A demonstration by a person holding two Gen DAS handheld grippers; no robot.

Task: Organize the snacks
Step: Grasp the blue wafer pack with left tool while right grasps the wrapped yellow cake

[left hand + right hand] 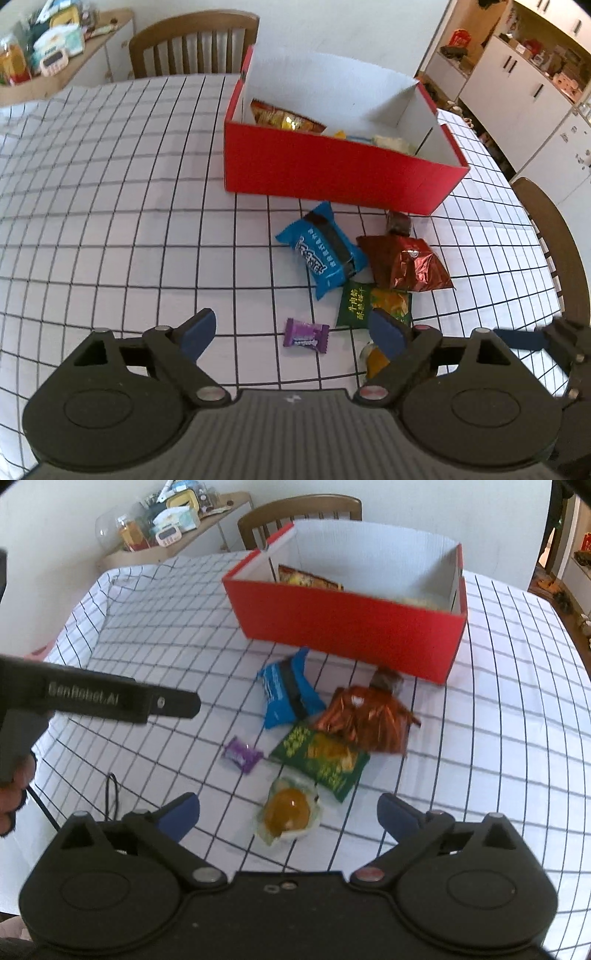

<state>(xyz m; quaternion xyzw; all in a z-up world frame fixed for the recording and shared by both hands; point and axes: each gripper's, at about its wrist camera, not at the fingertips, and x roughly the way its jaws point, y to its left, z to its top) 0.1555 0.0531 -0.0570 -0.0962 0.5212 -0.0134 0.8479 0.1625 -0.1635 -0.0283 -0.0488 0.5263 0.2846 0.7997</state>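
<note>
I'm reaching in with both grippers released and empty: left gripper [291, 332] over the purple candy [306, 332], right gripper [288, 808] over the yolk pack [288, 810]; next I'm clenching, then lifting toward the red box [343, 627] at twelve o'clock.

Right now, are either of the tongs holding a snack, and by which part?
Nothing is held. Left tongs and right tongs both stand open above the table, touching no snack.

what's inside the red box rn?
Inside the red box: an orange-red snack bag at the left end, and pale and yellow packets peeking over the front wall. That wall hides the floor, so anything lower is unseen.
</note>
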